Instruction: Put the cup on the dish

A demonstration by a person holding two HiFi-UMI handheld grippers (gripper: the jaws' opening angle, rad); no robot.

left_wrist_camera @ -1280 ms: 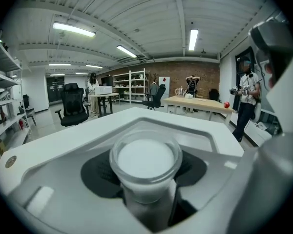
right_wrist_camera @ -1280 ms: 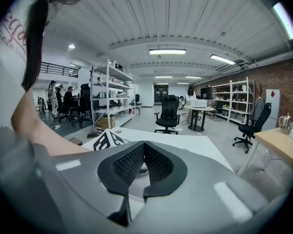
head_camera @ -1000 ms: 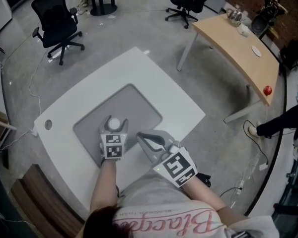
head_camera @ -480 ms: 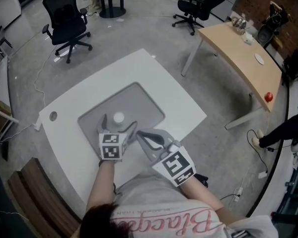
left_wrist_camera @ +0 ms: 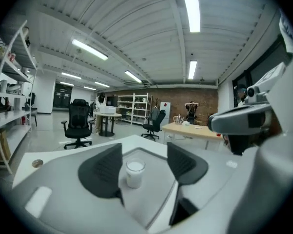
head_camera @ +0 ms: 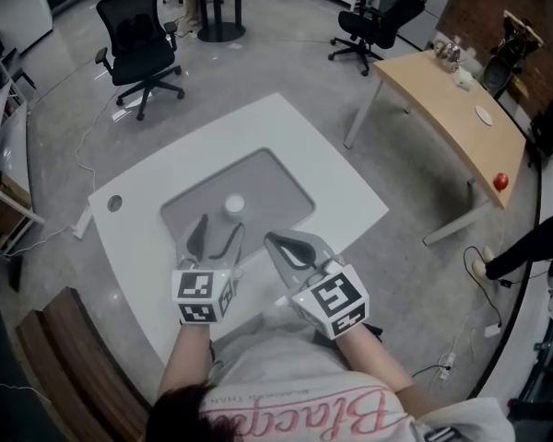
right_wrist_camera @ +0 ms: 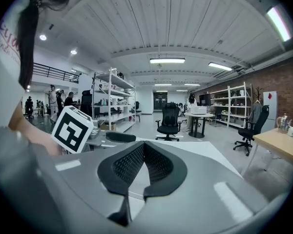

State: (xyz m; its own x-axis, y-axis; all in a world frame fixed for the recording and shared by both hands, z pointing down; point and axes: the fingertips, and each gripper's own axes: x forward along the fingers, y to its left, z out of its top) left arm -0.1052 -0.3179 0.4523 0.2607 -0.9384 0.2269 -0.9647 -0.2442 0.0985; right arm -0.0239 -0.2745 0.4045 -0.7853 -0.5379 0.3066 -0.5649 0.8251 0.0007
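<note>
A small white cup [head_camera: 233,205] stands upright on the grey dish [head_camera: 275,184], a flat grey tray set in the white table [head_camera: 341,191]. My left gripper [head_camera: 218,231] hangs just short of the cup, on the near side. Its jaws are apart and closing, and nothing is gripped. In the left gripper view the cup [left_wrist_camera: 135,172] shows beyond the two dark pads [left_wrist_camera: 103,169] without touching them. My right gripper [head_camera: 274,241] is shut and empty beside the left one, over the dish's near edge; its pads [right_wrist_camera: 132,164] meet.
The table's near edge lies just under both grippers. A round hole [head_camera: 115,203] sits in the table's left corner. Office chairs [head_camera: 143,40] stand behind the table and a wooden desk [head_camera: 452,109] to the right. A wooden bench [head_camera: 74,376] is at lower left.
The left gripper, closed round the cup a second ago, has let it go and drawn back toward me. The cup stays standing on the dish. The right gripper has barely moved.
</note>
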